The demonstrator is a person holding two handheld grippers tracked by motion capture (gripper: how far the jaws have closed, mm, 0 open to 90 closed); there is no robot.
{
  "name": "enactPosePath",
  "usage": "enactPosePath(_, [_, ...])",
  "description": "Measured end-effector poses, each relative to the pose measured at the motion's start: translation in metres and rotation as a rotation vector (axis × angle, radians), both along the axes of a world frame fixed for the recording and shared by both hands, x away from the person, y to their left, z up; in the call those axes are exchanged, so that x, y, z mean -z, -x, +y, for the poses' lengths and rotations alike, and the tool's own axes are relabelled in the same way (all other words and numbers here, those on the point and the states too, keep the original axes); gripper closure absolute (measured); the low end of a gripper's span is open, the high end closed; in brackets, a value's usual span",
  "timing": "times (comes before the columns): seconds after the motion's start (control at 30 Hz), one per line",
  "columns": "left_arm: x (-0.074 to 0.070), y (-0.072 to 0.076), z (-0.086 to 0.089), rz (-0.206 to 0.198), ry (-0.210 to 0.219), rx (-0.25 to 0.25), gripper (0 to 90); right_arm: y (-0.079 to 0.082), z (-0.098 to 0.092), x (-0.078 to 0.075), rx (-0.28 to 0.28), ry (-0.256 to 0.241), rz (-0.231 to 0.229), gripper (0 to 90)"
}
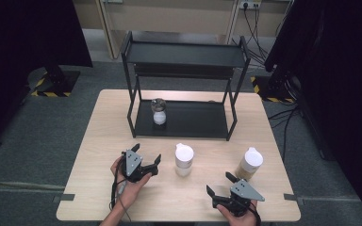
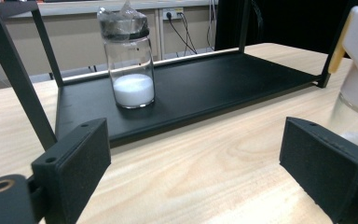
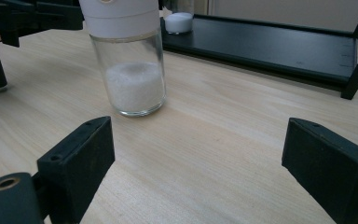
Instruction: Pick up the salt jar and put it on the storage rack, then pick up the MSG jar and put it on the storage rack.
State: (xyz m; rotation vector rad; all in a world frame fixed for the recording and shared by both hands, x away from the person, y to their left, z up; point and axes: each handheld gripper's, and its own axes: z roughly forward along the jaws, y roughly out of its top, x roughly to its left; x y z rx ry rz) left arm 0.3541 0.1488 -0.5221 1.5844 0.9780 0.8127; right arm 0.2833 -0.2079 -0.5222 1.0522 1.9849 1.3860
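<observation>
- Closest in, the right gripper (image 1: 222, 185) sits low over the bench (image 1: 94, 155), fingers (image 3: 77, 158) spread wide and holding nothing.
- Just ahead of it – the white-capped jar (image 3: 131, 70), upright on the bench with white powder in its lower part, standing between the two grippers.
- The left gripper (image 1: 147, 155) hovers to that jar's left, fingers (image 2: 74, 158) wide too, nothing between them.
- On the black rack (image 1: 184, 120), one clear jar (image 2: 129, 60) with a dark cap already stands on the bottom shelf, toward its left end.
- Off to the right, a second white-lidded jar (image 1: 250, 163) with tan contents waits on the bench.
- My read: one jar shelved, two left on the bench – early going, with the middle jar likely next and no grasp started yet.
</observation>
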Motion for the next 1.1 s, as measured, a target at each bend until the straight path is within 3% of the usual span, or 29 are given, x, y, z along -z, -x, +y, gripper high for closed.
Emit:
enactPosePath(0.37, [0.0062,0.0082,0.0036,0.007,0.026,-0.003,7.7,0.0001,0.0005,0.0,-0.005,0.005,-0.001,9.5])
enactPosePath(1.1, [0.0064,0.0095,0.0042,0.004,0.03,-0.009,8.0,-0.0001,0.0012,-0.0001,-0.007,0.012,0.001,9.4])
